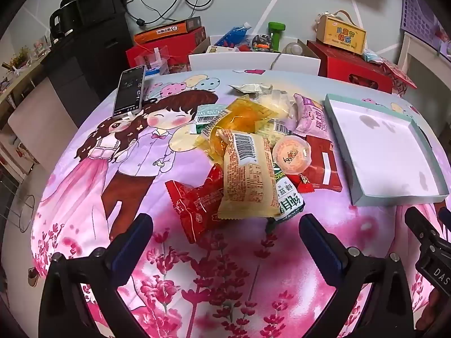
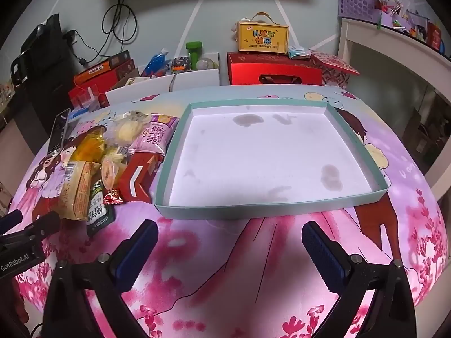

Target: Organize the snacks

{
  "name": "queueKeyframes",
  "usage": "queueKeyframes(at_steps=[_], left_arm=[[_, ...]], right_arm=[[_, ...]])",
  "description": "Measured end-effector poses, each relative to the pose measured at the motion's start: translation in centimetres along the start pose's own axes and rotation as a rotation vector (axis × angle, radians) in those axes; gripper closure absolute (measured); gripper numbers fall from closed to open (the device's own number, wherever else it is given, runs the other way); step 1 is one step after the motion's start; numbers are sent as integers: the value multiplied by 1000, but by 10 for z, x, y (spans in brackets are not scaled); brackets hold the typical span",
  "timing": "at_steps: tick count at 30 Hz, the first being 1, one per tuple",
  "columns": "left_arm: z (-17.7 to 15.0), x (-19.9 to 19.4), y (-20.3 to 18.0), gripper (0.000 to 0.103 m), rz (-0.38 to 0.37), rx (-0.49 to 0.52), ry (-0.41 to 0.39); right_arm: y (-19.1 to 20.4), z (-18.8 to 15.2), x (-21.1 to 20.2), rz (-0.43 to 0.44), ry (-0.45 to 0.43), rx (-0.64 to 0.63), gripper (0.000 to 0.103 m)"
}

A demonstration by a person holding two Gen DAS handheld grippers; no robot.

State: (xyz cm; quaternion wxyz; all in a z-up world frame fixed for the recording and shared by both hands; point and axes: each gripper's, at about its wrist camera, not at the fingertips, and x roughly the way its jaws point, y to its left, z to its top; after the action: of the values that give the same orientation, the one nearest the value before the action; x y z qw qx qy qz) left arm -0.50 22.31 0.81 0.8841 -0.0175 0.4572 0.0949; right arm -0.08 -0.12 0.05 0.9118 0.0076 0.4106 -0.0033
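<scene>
A heap of wrapped snacks lies on the patterned tablecloth: a tan packet with a barcode point(image 1: 246, 174), a red packet point(image 1: 194, 205), a green-and-white packet point(image 1: 289, 200), an orange jelly cup point(image 1: 292, 155), a yellow wrapper point(image 1: 242, 115) and a purple packet point(image 1: 313, 117). Right of the heap sits a shallow teal-rimmed box point(image 2: 166, 166) with a white, stained floor and nothing in it. My left gripper point(image 1: 225, 235) hovers open just short of the heap. My right gripper point(image 2: 229, 246) hovers open in front of the box's near wall. The same heap point(image 2: 81, 186) shows at the left of the right wrist view.
A phone point(image 1: 129, 91) leans upright at the table's far left. Red gift boxes point(image 2: 274, 69), a yellow carry box point(image 2: 262, 38), a blue bottle point(image 1: 235, 33) and cartons crowd the far edge. A black kettle and cabinet point(image 1: 84, 28) stand left, a white shelf point(image 2: 394, 56) right.
</scene>
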Motion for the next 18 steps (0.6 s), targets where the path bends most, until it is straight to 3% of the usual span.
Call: queueKeyframes(at_steps=[18], left_arm=[[0,2,0,0,10,6,4]], right_arm=[[-1,-1,-2,6,4,6,0]])
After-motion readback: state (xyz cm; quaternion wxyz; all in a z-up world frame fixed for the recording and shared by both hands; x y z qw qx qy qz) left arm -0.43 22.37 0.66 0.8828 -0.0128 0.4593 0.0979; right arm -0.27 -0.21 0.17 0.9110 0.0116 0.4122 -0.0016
